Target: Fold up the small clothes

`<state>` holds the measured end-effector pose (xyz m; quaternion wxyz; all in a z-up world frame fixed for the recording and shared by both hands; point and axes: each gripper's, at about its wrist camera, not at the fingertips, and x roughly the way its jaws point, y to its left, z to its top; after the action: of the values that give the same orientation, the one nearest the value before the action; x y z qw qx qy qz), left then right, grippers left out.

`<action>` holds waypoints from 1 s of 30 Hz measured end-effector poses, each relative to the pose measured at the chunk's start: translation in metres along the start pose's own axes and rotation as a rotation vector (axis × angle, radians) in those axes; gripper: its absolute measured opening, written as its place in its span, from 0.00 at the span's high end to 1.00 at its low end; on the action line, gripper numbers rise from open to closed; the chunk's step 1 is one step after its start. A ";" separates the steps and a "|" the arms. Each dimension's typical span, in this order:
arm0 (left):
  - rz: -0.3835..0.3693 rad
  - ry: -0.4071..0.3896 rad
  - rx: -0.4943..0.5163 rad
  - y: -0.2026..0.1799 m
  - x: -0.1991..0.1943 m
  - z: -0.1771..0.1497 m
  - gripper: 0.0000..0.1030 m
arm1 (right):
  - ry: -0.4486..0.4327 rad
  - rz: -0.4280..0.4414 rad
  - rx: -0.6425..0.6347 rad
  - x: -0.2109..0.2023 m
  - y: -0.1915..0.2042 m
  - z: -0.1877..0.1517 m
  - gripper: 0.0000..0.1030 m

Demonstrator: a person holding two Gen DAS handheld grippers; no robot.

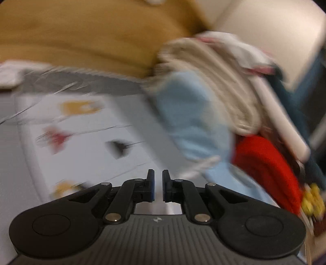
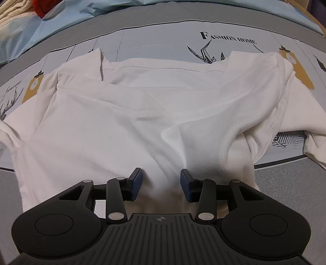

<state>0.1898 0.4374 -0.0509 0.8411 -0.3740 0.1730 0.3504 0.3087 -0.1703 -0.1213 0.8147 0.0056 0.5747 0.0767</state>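
Note:
A white shirt [image 2: 130, 122] lies spread on a grey printed sheet [image 2: 163, 46], its sleeves folded inward and its hem towards the far side. My right gripper [image 2: 161, 181] points steeply down over the shirt's near part. Its jaws stand open, with flat white cloth showing between the pads [image 2: 137, 181]. The left wrist view is blurred. There my left gripper [image 1: 158, 185] hangs above the sheet [image 1: 85, 130] with only a narrow gap between its jaws and nothing in it. A scrap of white cloth [image 1: 8, 75] shows at that view's far left edge.
A pile of clothes sits right of the left gripper: a cream knit [image 1: 216, 81], a light blue piece [image 1: 189, 118], a red one [image 1: 264, 169] and a white one with pink trim [image 1: 244, 53]. Mustard fabric [image 1: 81, 34] fills the far side. Light blue cloth [image 2: 67, 18] borders the sheet.

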 end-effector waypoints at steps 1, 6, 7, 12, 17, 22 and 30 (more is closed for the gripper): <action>0.057 0.035 -0.042 0.014 0.001 -0.002 0.82 | 0.002 0.001 0.006 0.000 0.000 0.001 0.57; 0.169 0.158 -0.083 0.043 0.017 -0.011 0.78 | 0.000 0.002 0.012 -0.002 -0.001 0.000 0.57; 0.136 0.170 -0.049 0.037 0.022 -0.011 0.69 | 0.000 0.004 0.012 -0.002 -0.001 0.000 0.57; 0.002 0.236 0.127 0.014 0.063 -0.031 0.52 | 0.001 0.011 0.009 -0.003 -0.004 0.000 0.58; 0.017 0.262 0.204 0.020 0.110 -0.052 0.47 | 0.002 0.016 0.000 -0.002 -0.004 0.001 0.58; -0.001 0.188 0.289 0.004 0.126 -0.057 0.29 | 0.006 0.011 -0.013 -0.002 -0.002 0.002 0.58; 0.012 0.227 0.339 -0.021 0.141 -0.061 0.94 | -0.004 0.003 -0.032 -0.001 0.000 0.000 0.58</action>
<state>0.3005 0.4467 -0.1582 0.8651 -0.2629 0.3253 0.2769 0.3078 -0.1705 -0.1203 0.8159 -0.0065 0.5716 0.0868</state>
